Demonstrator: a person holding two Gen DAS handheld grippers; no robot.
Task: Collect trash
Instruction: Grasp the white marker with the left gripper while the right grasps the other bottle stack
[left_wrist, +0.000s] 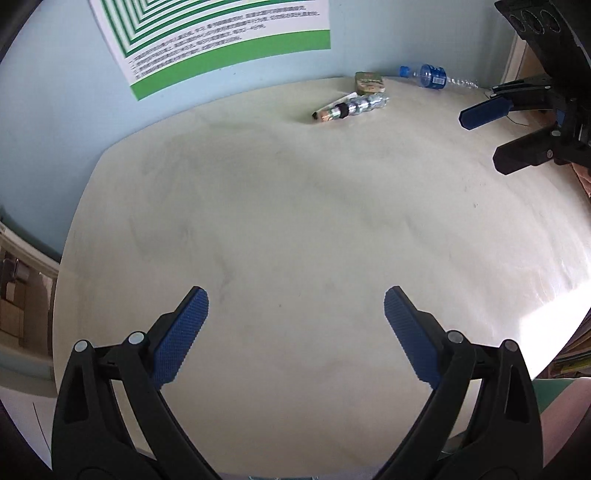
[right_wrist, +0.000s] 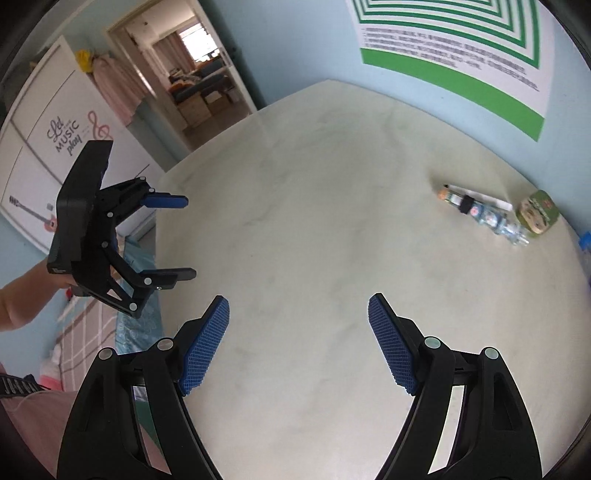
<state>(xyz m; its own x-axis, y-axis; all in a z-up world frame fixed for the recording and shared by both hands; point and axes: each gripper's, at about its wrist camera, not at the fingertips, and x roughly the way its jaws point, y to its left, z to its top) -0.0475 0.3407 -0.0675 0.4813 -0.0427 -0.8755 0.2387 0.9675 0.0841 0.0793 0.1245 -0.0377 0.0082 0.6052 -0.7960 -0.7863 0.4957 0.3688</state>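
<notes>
step: approach, nothing picked | both your left gripper (left_wrist: 295, 325) and right gripper (right_wrist: 298, 341) gape empty | next: reach the crushed bottle (right_wrist: 491, 218) by the far wall; straddle it before closing

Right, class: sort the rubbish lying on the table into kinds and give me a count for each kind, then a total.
Crushed plastic bottles: 2, a clear one with a blue cap and blue label and one with a black band
Small green packet: 1
Long thin white wrapper beside the banded bottle: 1
Total: 4 pieces, all grouped at the table's far end.
</notes>
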